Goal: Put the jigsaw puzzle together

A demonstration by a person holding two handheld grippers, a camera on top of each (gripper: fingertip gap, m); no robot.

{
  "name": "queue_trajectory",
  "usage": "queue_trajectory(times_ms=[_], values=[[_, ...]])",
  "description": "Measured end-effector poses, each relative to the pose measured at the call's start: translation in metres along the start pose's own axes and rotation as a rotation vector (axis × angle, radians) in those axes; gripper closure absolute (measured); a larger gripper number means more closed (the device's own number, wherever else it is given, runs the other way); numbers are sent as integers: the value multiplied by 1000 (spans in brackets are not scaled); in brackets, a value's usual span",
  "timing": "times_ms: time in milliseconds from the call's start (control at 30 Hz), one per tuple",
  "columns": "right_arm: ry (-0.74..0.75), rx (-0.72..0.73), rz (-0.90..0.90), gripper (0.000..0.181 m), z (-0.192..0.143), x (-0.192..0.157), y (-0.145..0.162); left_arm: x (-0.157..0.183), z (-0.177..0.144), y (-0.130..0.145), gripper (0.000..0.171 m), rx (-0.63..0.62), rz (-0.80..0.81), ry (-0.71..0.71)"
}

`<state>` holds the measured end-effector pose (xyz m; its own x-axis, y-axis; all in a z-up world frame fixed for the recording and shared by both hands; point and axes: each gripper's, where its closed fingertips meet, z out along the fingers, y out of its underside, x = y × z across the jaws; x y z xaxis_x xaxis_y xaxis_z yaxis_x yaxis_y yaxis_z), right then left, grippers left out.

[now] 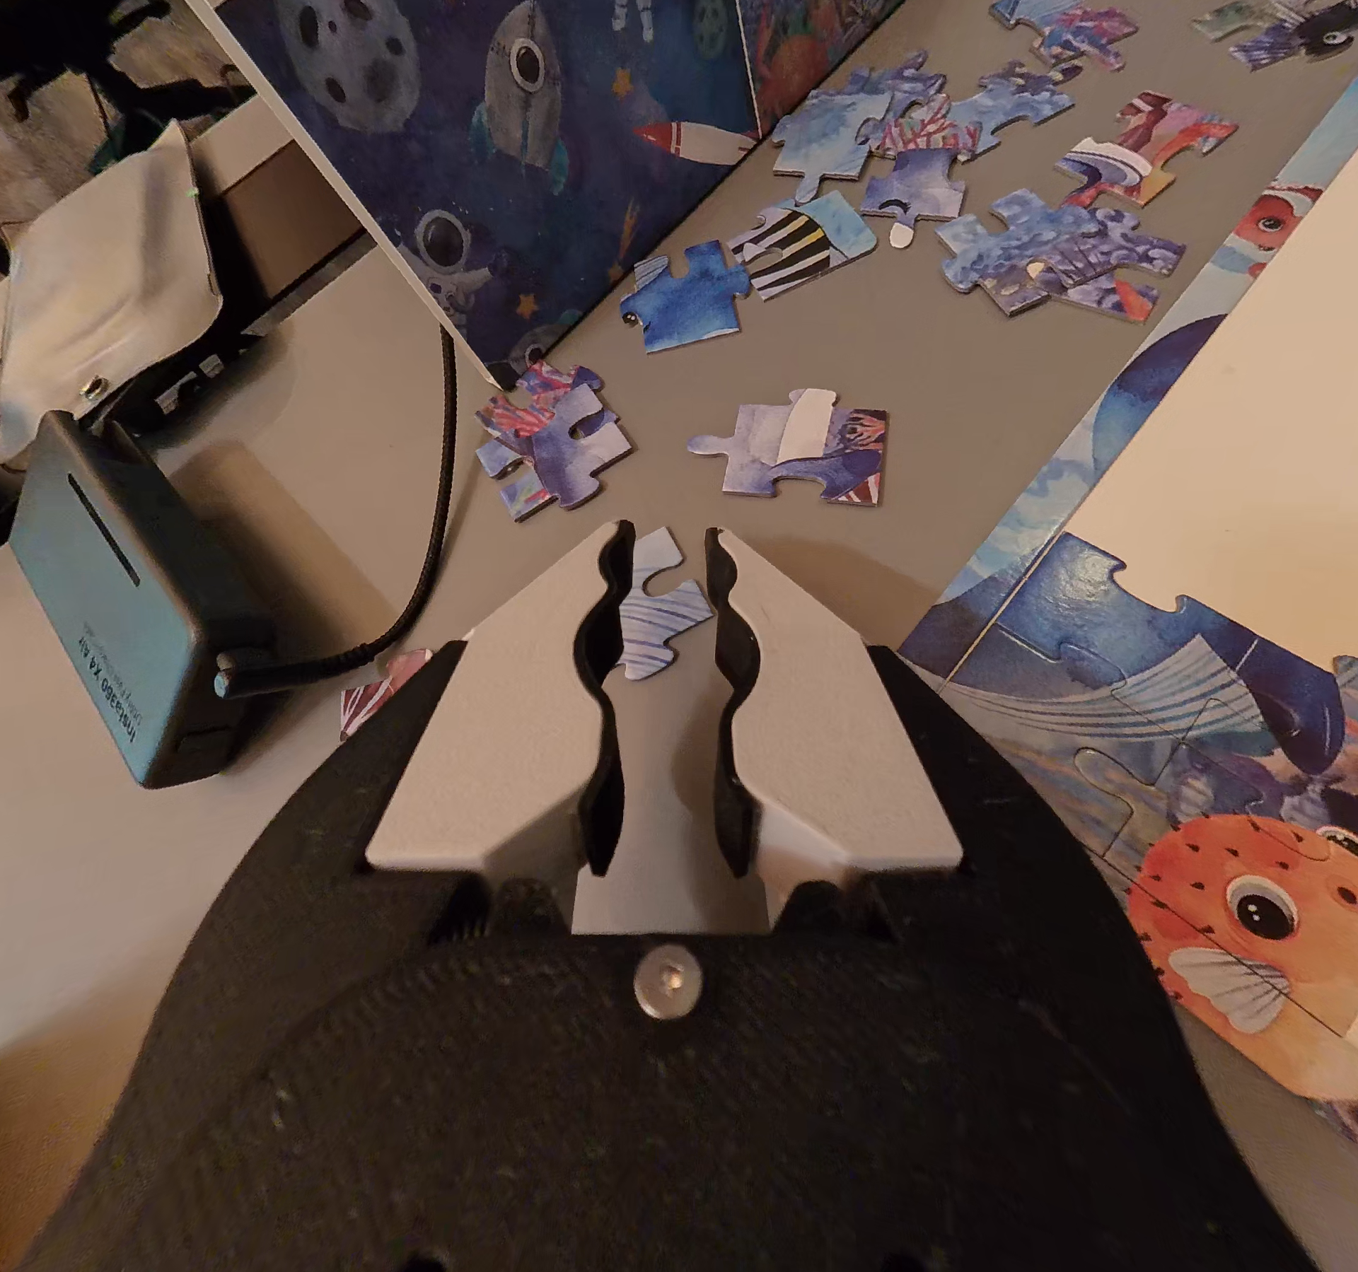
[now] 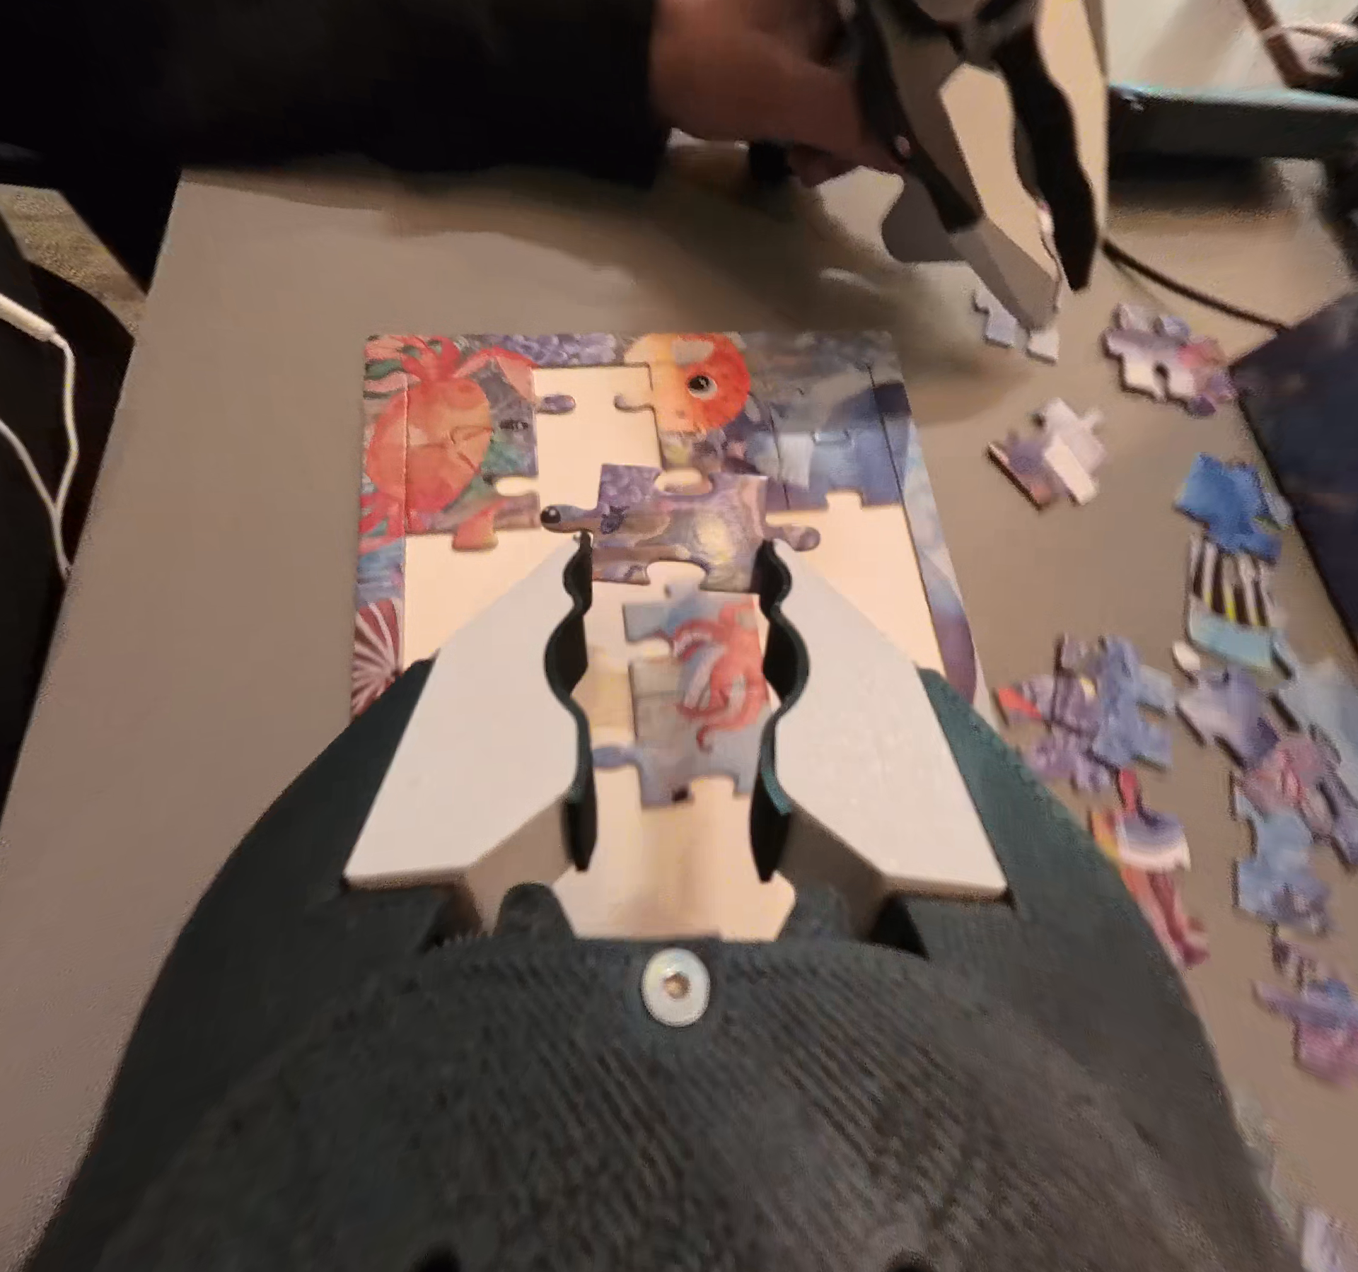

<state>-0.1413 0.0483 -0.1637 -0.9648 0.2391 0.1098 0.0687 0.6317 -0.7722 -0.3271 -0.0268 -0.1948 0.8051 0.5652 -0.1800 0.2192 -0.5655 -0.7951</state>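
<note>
My left gripper [image 1: 665,539] is shut on a blue striped puzzle piece [image 1: 661,609], low over the grey table [image 1: 845,355]. It also shows in the right wrist view [image 2: 1043,296], held by a hand, with the piece [image 2: 1010,326] at its tips. My right gripper [image 2: 672,546] is open and empty above the puzzle board [image 2: 382,561]. The board holds a crab, an orange fish [image 2: 698,377], a purple-blue piece [image 2: 683,524] and an octopus piece [image 2: 698,678], with bare gaps between. Loose pieces [image 1: 801,447] lie ahead of the left gripper.
A box with a space picture [image 1: 514,98] stands behind the loose pieces. A grey device [image 1: 110,612] with a black cable [image 1: 441,502] sits at left. The board's corner with the orange fish [image 1: 1249,906] is at right. More loose pieces [image 2: 1102,722] lie right of the board. Spacing between my two grippers at the tips: around 20 cm. Between my left fingertips and the grey device [image 1: 110,612] there is roughly 15 cm.
</note>
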Motion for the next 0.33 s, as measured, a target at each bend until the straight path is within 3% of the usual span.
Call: queue_trajectory(times_ms=[167, 333], values=[[-86, -38, -56, 137, 32, -9, -23, 0, 0, 0, 154, -2, -2, 3], [-120, -93, -50, 136, 51, -21, -7, 0, 1, 1, 154, -8, -6, 6]])
